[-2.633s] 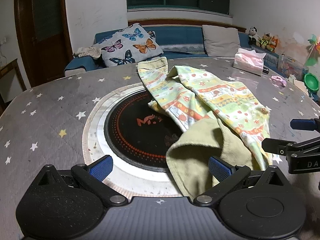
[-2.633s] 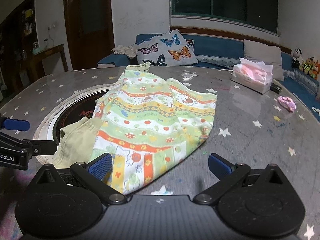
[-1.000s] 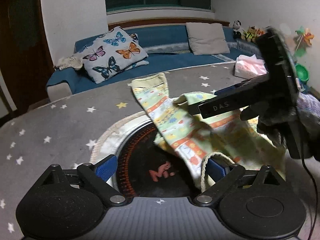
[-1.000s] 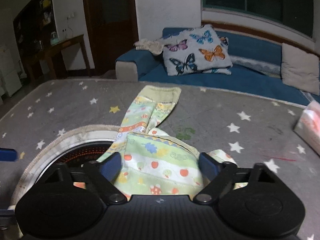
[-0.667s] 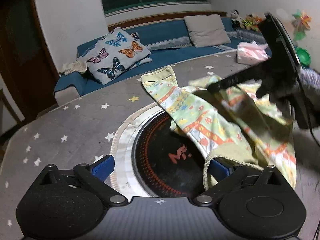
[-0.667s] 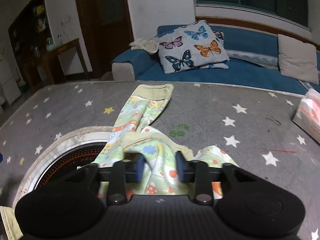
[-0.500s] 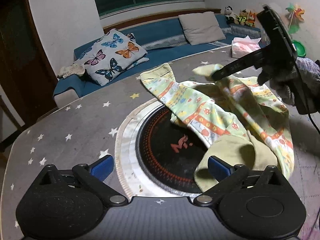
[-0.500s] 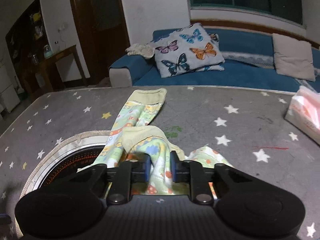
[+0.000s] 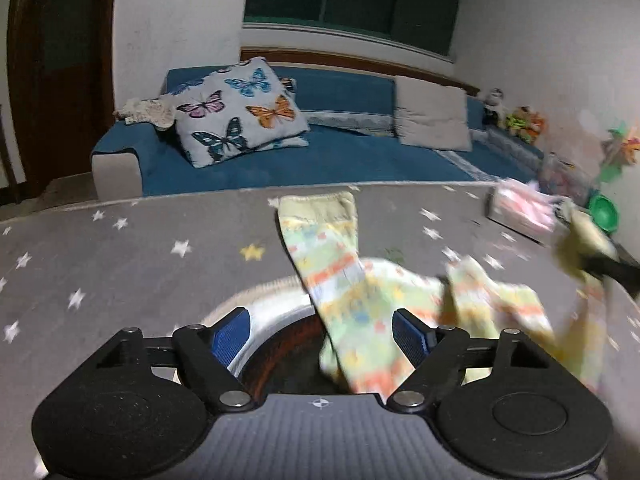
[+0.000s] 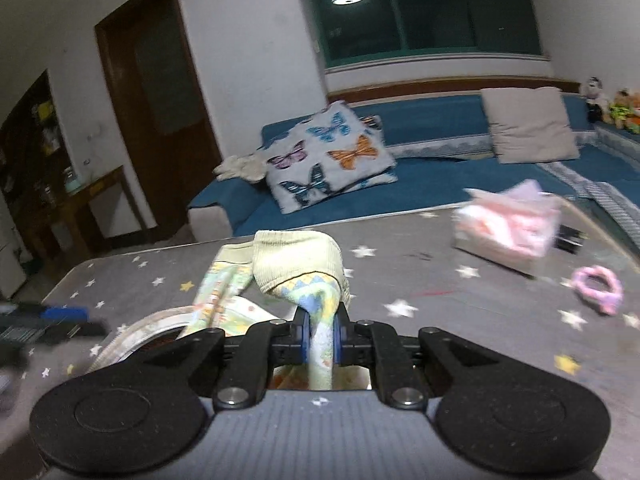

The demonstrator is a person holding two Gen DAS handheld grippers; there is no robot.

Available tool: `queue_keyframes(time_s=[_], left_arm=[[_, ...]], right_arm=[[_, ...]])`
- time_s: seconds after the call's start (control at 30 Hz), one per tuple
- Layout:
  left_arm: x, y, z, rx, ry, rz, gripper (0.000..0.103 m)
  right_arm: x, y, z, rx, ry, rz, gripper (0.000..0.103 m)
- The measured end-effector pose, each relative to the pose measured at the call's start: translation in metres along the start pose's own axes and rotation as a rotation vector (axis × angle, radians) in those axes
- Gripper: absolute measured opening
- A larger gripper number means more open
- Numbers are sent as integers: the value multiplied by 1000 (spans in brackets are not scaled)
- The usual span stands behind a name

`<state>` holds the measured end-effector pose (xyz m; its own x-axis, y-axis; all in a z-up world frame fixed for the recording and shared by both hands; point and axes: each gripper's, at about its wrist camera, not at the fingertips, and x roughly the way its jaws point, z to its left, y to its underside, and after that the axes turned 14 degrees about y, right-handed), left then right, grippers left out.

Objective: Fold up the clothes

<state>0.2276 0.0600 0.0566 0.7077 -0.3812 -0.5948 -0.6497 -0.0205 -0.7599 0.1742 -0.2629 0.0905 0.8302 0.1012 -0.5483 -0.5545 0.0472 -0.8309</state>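
A pair of child's patterned pants (image 9: 360,300) with yellow-green cuffs lies on the grey star-print table (image 9: 120,264). One leg stretches toward the far edge, its cuff (image 9: 320,206) flat on the table. My left gripper (image 9: 322,334) is open, its blue pads on either side of that leg low over the table. My right gripper (image 10: 320,334) is shut on the other leg (image 10: 320,308) just below its ribbed cuff (image 10: 298,266) and holds it lifted. In the left wrist view the right gripper (image 9: 600,264) shows blurred at the right with the cuff.
A round black burner (image 9: 288,368) with a white ring is set in the table under the pants. A pink tissue box (image 10: 508,226) and a pink hair tie (image 10: 598,288) lie at the right. A blue sofa with cushions (image 9: 240,116) stands beyond the table.
My right gripper closed on the pant leg and lifted it up and to the right. My left gripper moved forward over the other leg and stays open.
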Motion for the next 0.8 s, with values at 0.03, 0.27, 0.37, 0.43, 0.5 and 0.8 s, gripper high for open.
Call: queue_keyframes(time_s=[0.03,0.27,0.37,0.43,0.5,0.8], left_arm=[[13,-7,1,-1,-3,2,80],[94,-37,13,-13,-74,16,82],[125,-45,24,-41,-112,36,81],[142,-47,33,-73,-127,53,80],[154,-48,39,-86,-138,61,79],[156,-48,39,-52,-125,32,7]], right_arm=[[-5,2,-10,14,15,2,10],[-34,26,-71,120,117,25,10],[-44,39,-89,159,155,40,10],[-52,48,-98,188,175,48,10],[-59,56,-106,213,198,53,10],[-70,69,-130,262,287,54,10]])
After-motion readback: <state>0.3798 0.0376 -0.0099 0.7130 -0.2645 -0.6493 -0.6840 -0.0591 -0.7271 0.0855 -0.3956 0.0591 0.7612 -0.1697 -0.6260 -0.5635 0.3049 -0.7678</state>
